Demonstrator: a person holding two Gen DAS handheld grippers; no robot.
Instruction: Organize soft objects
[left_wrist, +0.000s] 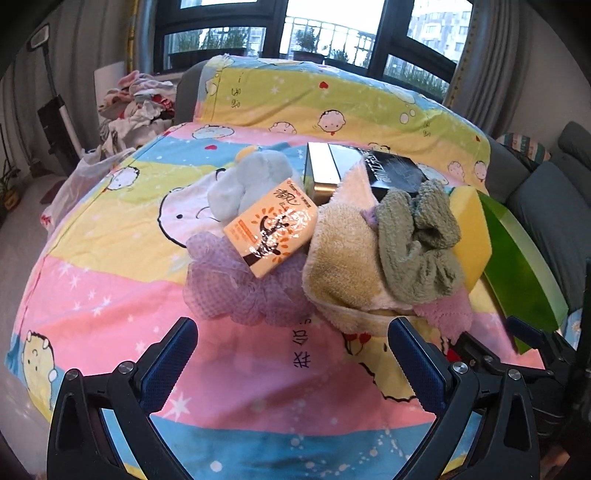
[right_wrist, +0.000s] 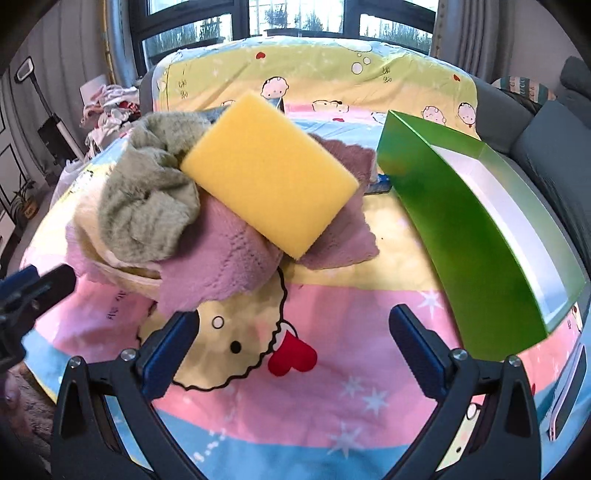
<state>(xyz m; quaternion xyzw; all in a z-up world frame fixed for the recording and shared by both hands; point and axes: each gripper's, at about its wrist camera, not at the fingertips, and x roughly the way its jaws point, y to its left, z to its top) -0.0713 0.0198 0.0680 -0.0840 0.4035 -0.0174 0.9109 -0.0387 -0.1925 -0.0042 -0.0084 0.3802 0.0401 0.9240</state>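
A heap of soft things lies on the cartoon bedsheet (left_wrist: 110, 280). In the left wrist view I see a purple mesh bath pouf (left_wrist: 236, 284), an orange tissue pack (left_wrist: 271, 227) on it, a pale blue plush (left_wrist: 247, 181), a cream towel (left_wrist: 343, 266), a grey-green cloth (left_wrist: 417, 236) and a yellow sponge (left_wrist: 474, 229). In the right wrist view the yellow sponge (right_wrist: 269, 184) rests on a pink cloth (right_wrist: 221, 258) beside the grey-green cloth (right_wrist: 147, 199). My left gripper (left_wrist: 291, 354) is open and empty just in front of the pouf. My right gripper (right_wrist: 291, 343) is open and empty in front of the pink cloth.
An open green box (right_wrist: 480, 229) lies at the right of the heap; it also shows in the left wrist view (left_wrist: 517, 266). A silver tin (left_wrist: 323, 170) and a black box (left_wrist: 395, 170) sit behind the heap. A pile of clothes (left_wrist: 136, 107) lies at far left. A grey sofa (right_wrist: 554, 147) stands at right.
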